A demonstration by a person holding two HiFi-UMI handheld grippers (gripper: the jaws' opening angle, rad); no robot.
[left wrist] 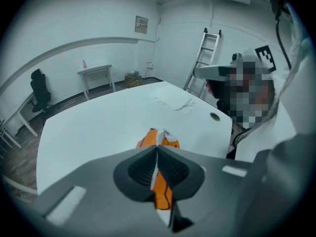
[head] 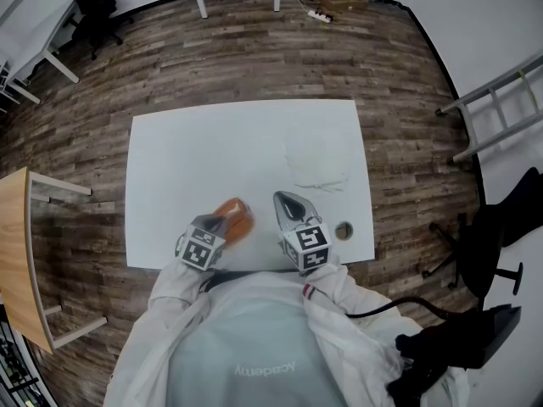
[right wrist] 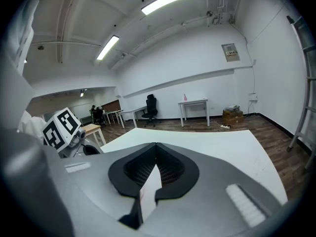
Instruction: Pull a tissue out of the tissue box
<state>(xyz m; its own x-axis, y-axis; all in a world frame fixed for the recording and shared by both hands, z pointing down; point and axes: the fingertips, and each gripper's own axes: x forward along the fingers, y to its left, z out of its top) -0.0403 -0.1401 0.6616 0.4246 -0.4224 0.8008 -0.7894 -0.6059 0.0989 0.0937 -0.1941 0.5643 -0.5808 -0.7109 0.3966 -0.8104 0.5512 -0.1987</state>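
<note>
Tissue pack [left wrist: 159, 141] clamped in left gripper's [left wrist: 157, 151] fingers [left wrist: 138, 171]; tissue [right wrist: 148, 194] pinched in right gripper's [right wrist: 156, 154].

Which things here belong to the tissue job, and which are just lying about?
Job: tissue pack, clamped in left gripper; tissue, clamped in right gripper; table.
Lying about: crumpled tissue on the table; ladder; chair; wooden side table.
</note>
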